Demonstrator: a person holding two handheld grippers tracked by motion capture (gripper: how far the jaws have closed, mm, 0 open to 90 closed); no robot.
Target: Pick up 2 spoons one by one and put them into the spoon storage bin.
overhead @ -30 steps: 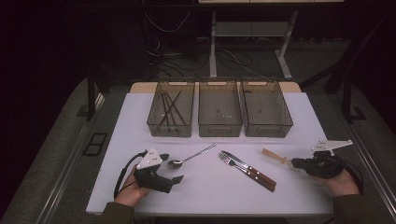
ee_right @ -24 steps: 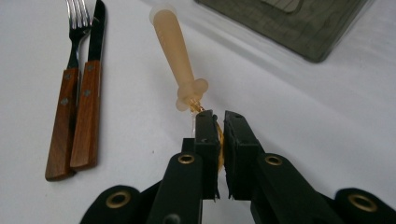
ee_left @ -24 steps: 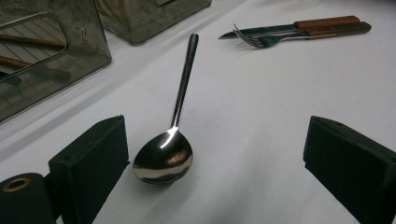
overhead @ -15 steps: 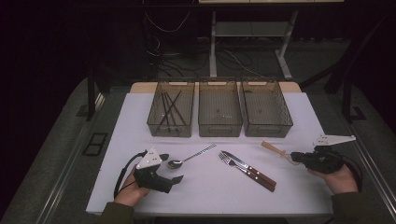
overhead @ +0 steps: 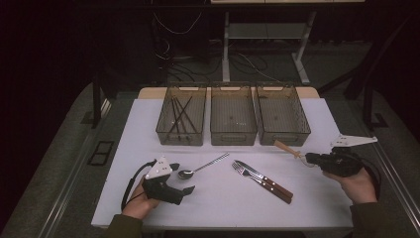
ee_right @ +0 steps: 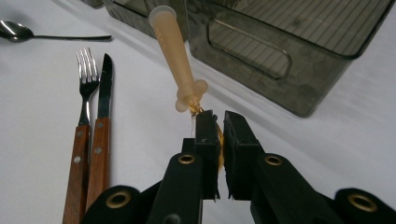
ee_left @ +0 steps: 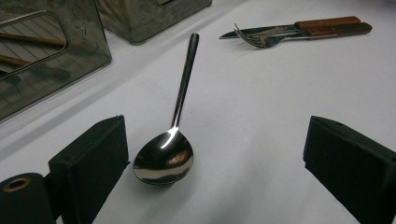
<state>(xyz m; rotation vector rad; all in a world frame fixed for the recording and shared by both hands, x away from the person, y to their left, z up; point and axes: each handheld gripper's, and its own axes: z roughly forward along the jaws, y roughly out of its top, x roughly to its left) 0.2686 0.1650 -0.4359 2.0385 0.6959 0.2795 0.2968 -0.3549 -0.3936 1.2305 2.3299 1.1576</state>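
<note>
My right gripper (overhead: 309, 158) (ee_right: 219, 125) is shut on the thin metal end of a small tool with a tan plastic handle (overhead: 285, 148) (ee_right: 175, 56). It holds the tool off the white table, handle pointing toward the right bin (overhead: 284, 137). My left gripper (overhead: 182, 178) (ee_left: 215, 140) rests open at the front left. The bowl of a steel spoon (overhead: 186, 173) (ee_left: 164, 158) lies between its jaws, near the left one in the left gripper view and untouched. A fork (overhead: 246, 172) (ee_right: 87, 74) and a knife (overhead: 270, 181) (ee_right: 104, 84), both wood-handled, lie side by side mid-table.
Three dark see-through bins stand in a row at the back: the left bin (overhead: 163, 134) holds several thin dark sticks (overhead: 181, 115), the middle bin (overhead: 233, 138) looks bare. The white table (overhead: 223, 208) ends close behind both hands, with dark floor all around.
My right gripper has risen and drifted a little toward the bins, lifting the tan-handled tool off the table. The left gripper and the spoon have stayed put.
</note>
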